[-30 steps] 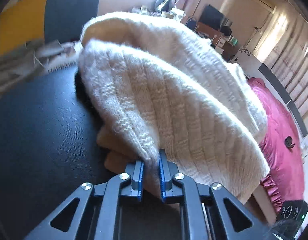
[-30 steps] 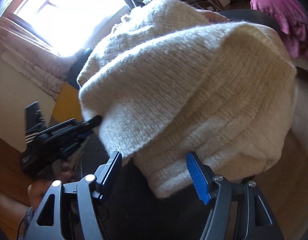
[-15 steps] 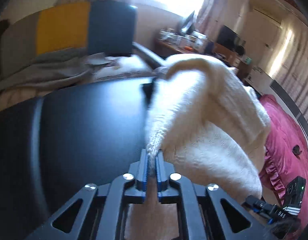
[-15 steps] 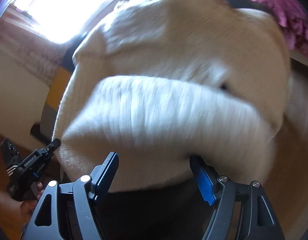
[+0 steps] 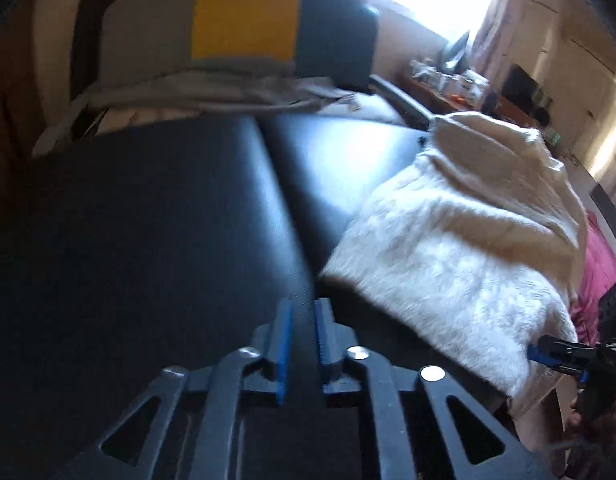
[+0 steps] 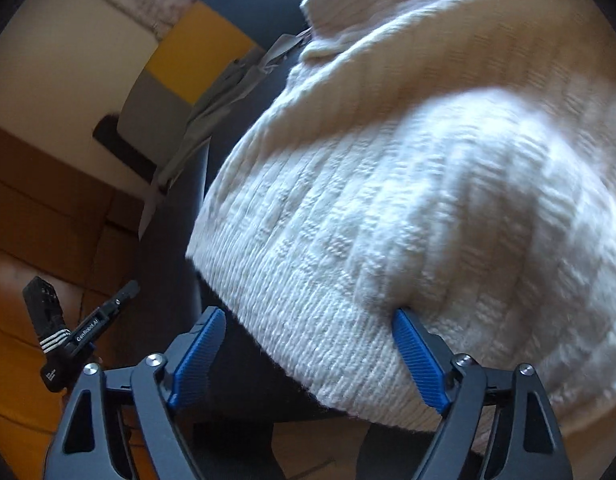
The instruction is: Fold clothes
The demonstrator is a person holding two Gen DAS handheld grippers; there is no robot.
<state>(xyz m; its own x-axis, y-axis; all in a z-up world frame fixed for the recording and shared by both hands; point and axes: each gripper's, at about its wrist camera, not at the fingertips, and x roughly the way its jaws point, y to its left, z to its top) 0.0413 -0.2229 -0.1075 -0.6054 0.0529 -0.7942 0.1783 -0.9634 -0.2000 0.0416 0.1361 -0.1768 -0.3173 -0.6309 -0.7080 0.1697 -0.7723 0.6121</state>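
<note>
A cream knitted sweater (image 5: pixel 468 248) lies folded in a thick pile on the right part of a black padded table (image 5: pixel 147 220). My left gripper (image 5: pixel 303 320) hangs over the bare black surface just left of the sweater's near corner, jaws a narrow gap apart with nothing between them. In the right wrist view the sweater (image 6: pixel 408 200) fills the frame. My right gripper (image 6: pixel 308 320) is wide open, its right fingertip (image 6: pixel 404 320) touching the ribbed hem. The left gripper's tip (image 6: pixel 107 312) shows at lower left.
A grey, yellow and dark blue cushion (image 5: pixel 243 28) and grey cloth (image 5: pixel 211 92) lie at the table's far end. A magenta bedspread (image 5: pixel 600 264) is to the right. A desk with clutter (image 5: pixel 456 76) stands under a bright window. Wooden floor (image 6: pixel 35 208) lies left of the table.
My left gripper has let go of the sweater edge and pulled away to the left over bare table. The sweater has dropped flat into its fold. My right gripper stays open at the hem.
</note>
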